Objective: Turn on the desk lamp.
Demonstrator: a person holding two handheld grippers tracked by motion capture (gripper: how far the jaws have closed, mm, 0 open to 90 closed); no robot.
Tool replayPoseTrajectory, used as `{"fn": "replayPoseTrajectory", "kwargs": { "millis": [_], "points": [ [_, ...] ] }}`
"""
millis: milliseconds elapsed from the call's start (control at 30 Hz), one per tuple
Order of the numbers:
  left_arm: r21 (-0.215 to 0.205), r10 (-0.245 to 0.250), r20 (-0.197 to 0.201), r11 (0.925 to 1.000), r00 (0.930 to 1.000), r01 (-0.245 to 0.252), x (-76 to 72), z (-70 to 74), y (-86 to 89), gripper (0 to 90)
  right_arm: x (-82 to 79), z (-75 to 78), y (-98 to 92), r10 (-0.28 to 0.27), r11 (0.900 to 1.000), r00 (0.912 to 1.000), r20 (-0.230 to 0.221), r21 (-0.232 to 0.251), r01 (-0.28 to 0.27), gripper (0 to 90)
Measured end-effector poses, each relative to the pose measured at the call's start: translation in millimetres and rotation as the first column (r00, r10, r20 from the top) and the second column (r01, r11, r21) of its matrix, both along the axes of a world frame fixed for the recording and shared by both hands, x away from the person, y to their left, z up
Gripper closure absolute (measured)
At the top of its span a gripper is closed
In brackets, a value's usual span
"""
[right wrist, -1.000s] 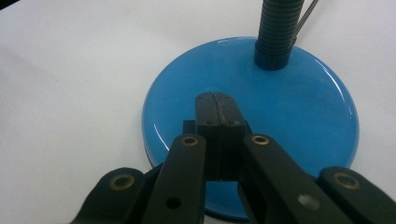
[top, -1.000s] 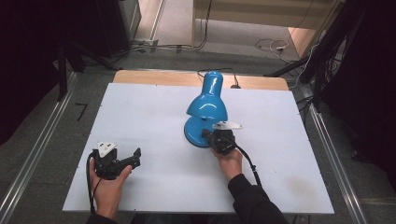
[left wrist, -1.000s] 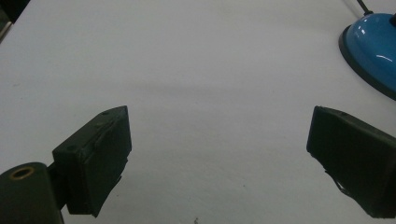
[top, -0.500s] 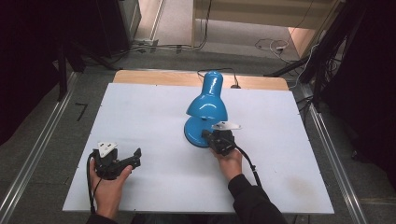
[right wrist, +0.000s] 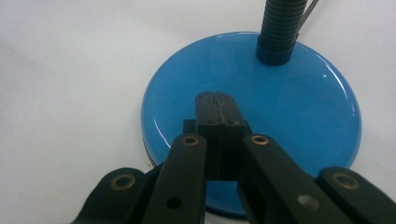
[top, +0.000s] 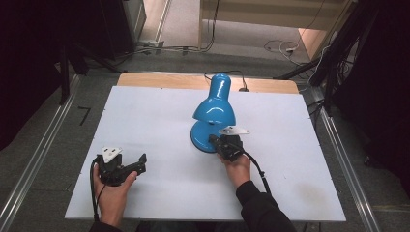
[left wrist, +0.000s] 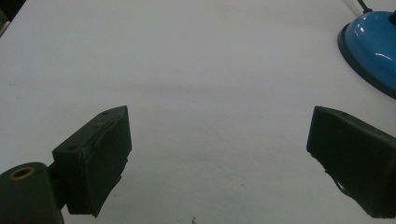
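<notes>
Fingertips of your right gripper [right wrist: 217, 100] are pressed flat together with nothing between them, and they sit over the near part of the lamp base [right wrist: 299, 121], right where a small dark block, probably the switch, juts out beside them; contact looks likely, but you cannot confirm it from this angle. Compared with a second ago, nothing has shifted: both hands, the lamp [top: 213, 108] and its shade sit where they were. That stillness suggests you are pressing the switch or pausing on it, and no glow shows at the shade yet. Your left gripper [top: 126, 168] rests on the table [top: 145, 116] near its front left edge, well apart from the lamp, fingers spread wide and empty. The lamp stands mid-table, shade tipped away from you
</notes>
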State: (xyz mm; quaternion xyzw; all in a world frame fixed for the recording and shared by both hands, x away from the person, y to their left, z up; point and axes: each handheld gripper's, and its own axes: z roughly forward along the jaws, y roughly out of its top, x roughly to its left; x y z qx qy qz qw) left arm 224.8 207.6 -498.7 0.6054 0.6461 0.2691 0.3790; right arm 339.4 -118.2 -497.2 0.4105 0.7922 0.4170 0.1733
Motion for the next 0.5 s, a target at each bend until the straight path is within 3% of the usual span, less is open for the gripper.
{"fn": "replayPoseTrajectory", "kwargs": {
  "millis": [367,500],
  "points": [
    [-0.002,-0.002,-0.001,1.0000,1.0000,0.002,-0.1,0.0,0.5,7.2,2.3,-1.4,-2.3,-0.021,1.000,0.9997,-0.011,0.008,0.021,87.9],
    [-0.001,-0.002,-0.002,1.0000,1.0000,0.002,0.4,-0.2,0.4,7.2,0.3,-1.5,-0.5,-0.017,1.000,0.9998,0.004,-0.006,0.017,88.0]
  ]
}}
